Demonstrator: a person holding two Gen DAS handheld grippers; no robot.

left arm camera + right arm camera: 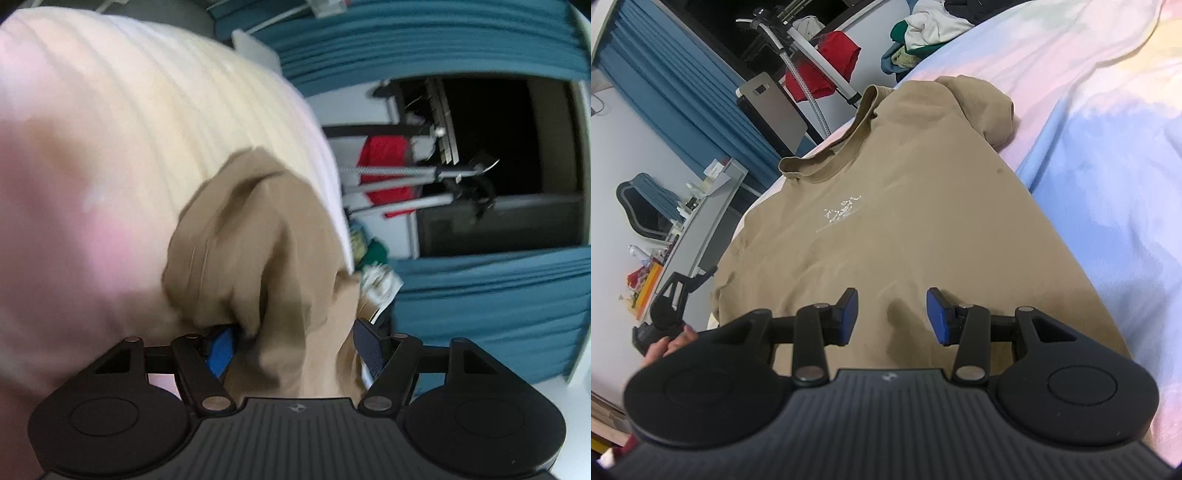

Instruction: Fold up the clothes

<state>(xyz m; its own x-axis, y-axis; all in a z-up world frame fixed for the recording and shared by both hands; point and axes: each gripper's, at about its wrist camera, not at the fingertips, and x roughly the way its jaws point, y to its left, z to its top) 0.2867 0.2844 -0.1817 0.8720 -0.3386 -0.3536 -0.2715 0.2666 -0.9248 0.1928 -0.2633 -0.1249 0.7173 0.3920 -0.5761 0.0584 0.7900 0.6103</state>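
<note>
A tan T-shirt (905, 221) lies spread front-up on a bed covered by a pastel sheet (1089, 122) in pink, blue and pale yellow. Its ribbed collar (846, 147) points toward the far edge of the bed, one short sleeve (986, 107) lies folded out toward the far right, and a small white print (842, 216) sits on the chest. The hem end lies nearest the cameras.

The right hand-held gripper (891, 317) hovers over the lower part of the shirt with its blue pads (938, 321) spread apart and nothing between them; whether the tips touch the cloth cannot be told. Its shadow falls on the fabric between the fingers.

The left hand-held gripper (295, 343) is at the near left edge of the shirt. In the left wrist view a bunched fold of the tan fabric fills the gap between its two blue pads (221, 350), which press in on either side, so it is clenched on the shirt, the cloth rising in creases above the pastel sheet. In the right wrist view the same gripper appears at the left edge of the bed, with the person's left hand (672, 343) around its handle.

Beyond the far edge of the bed stand teal curtains (676, 88), a red garment (827, 66) on a rack, and a heap of other clothes (923, 29) at the bed's far corner.
</note>
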